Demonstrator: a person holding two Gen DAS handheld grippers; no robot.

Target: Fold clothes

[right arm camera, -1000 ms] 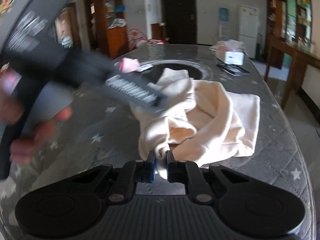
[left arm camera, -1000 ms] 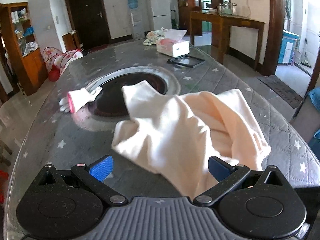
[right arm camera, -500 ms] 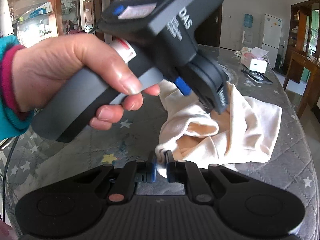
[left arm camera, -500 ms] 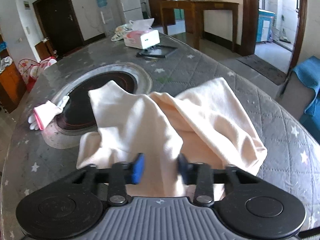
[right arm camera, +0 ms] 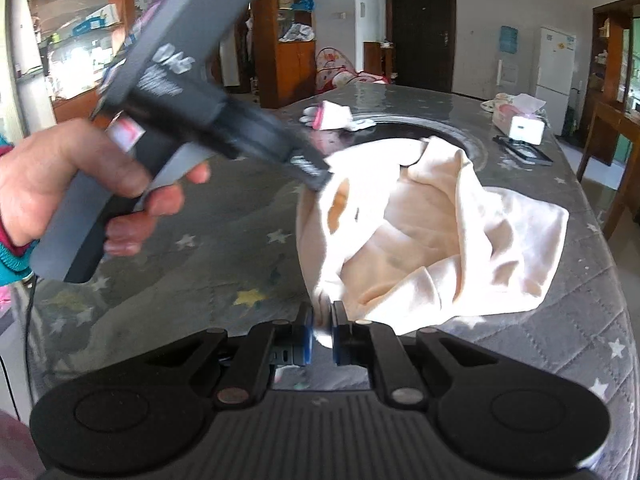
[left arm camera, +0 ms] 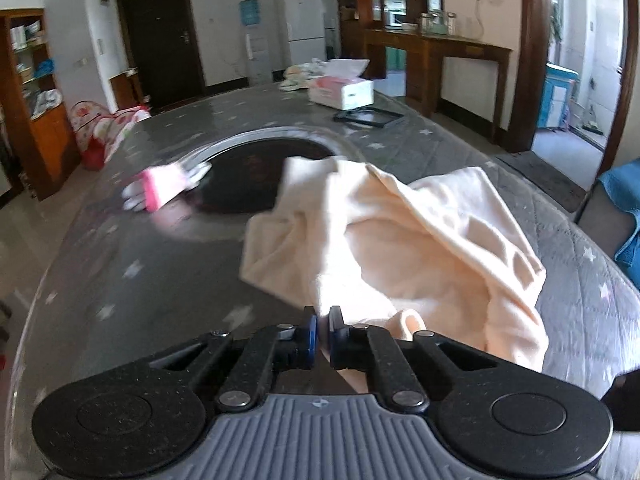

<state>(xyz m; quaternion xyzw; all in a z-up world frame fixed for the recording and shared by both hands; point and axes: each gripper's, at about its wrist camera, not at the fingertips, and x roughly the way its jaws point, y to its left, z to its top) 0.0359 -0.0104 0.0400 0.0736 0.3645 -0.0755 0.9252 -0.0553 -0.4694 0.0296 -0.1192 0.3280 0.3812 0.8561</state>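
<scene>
A crumpled cream garment (left arm camera: 404, 240) lies on the grey star-patterned table (left arm camera: 160, 280); it also shows in the right wrist view (right arm camera: 440, 240). My left gripper (left arm camera: 323, 338) is shut on a near edge of the garment. My right gripper (right arm camera: 320, 336) is shut on another edge of the garment and holds it just above the table. In the right wrist view the left gripper's body and the hand holding it (right arm camera: 168, 128) reach in from the left, with the fingertips on the cloth's upper left edge, lifting it.
A pink and white glove (left arm camera: 160, 192) lies by the dark round inset (left arm camera: 248, 168) in the table. A tissue box (left arm camera: 344, 90) and a black frame (left arm camera: 368, 115) sit at the far end. A blue-covered chair (left arm camera: 616, 216) stands at the right.
My left gripper has closed on the garment's edge after being open, then half closed. It has started lifting the cloth. The right gripper has kept its grip throughout.
</scene>
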